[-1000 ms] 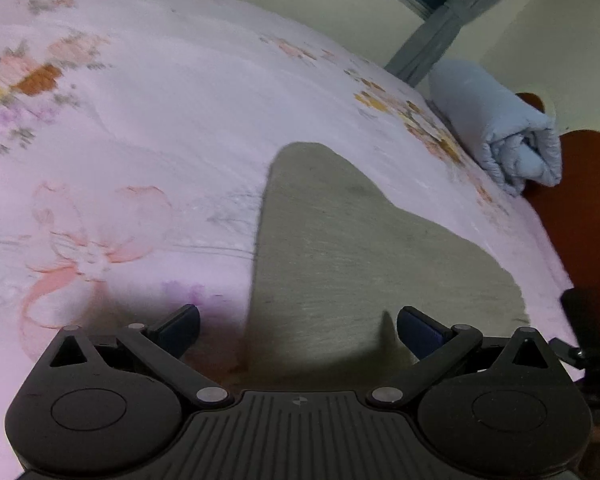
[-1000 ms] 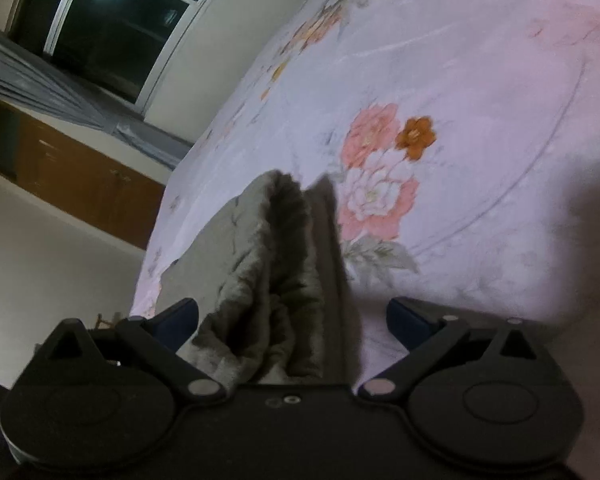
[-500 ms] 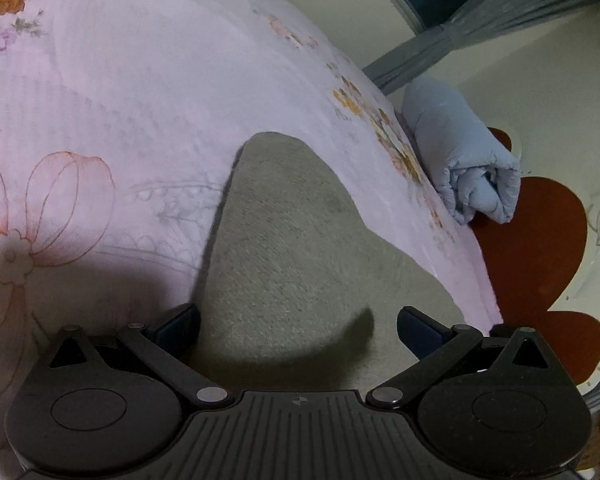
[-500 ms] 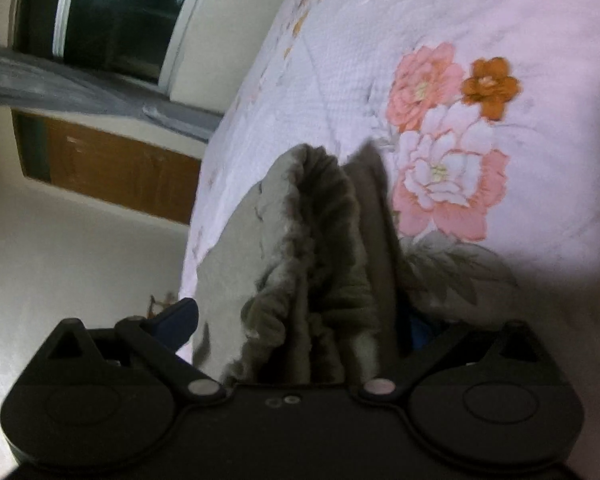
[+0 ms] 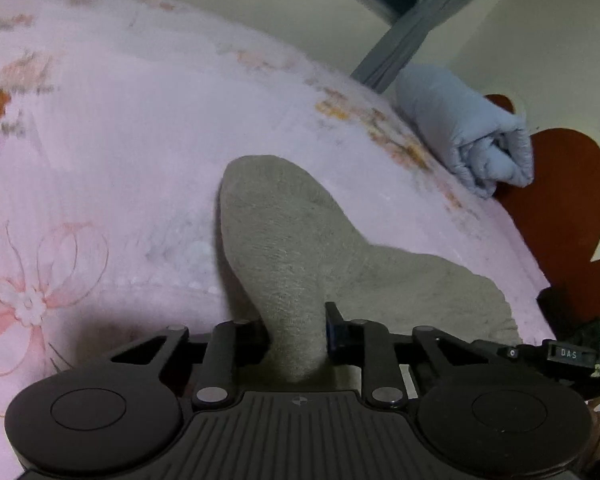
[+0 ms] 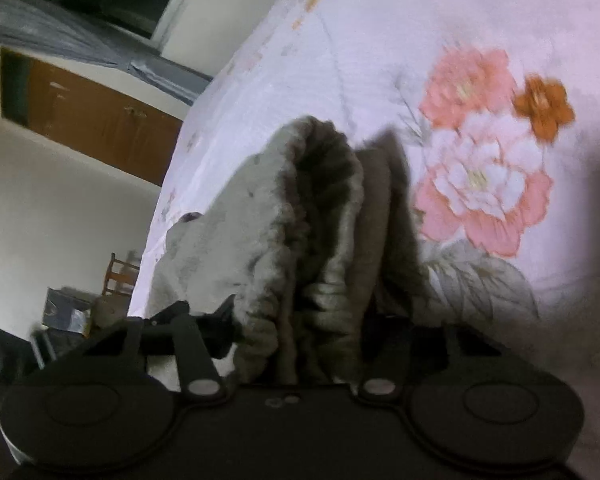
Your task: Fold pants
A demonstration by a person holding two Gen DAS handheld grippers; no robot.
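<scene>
Grey fleece pants (image 5: 292, 240) lie on a pink floral bedspread (image 5: 120, 140). In the left wrist view my left gripper (image 5: 296, 332) has its jaws closing on a pinched-up ridge of a pant leg, and both pads press the cloth. In the right wrist view the bunched, gathered waistband (image 6: 320, 200) fills the gap of my right gripper (image 6: 304, 320). Its jaws are closing on the bundle: the left finger (image 6: 224, 320) touches the fabric, while the right finger is hidden behind it.
A rolled pale-blue blanket (image 5: 468, 132) lies at the bed's far right edge, beside a red-brown headboard (image 5: 560, 200). A grey curtain (image 5: 412, 28) and dark window stand beyond. A wooden cabinet (image 6: 96, 116), a chair (image 6: 118, 276) and floor clutter lie off the bed's left side.
Both grippers went from wide open to closed on the pants. The left one pinched the flat leg into a raised ridge; the right one pushed into the waistband, which bunched up.
</scene>
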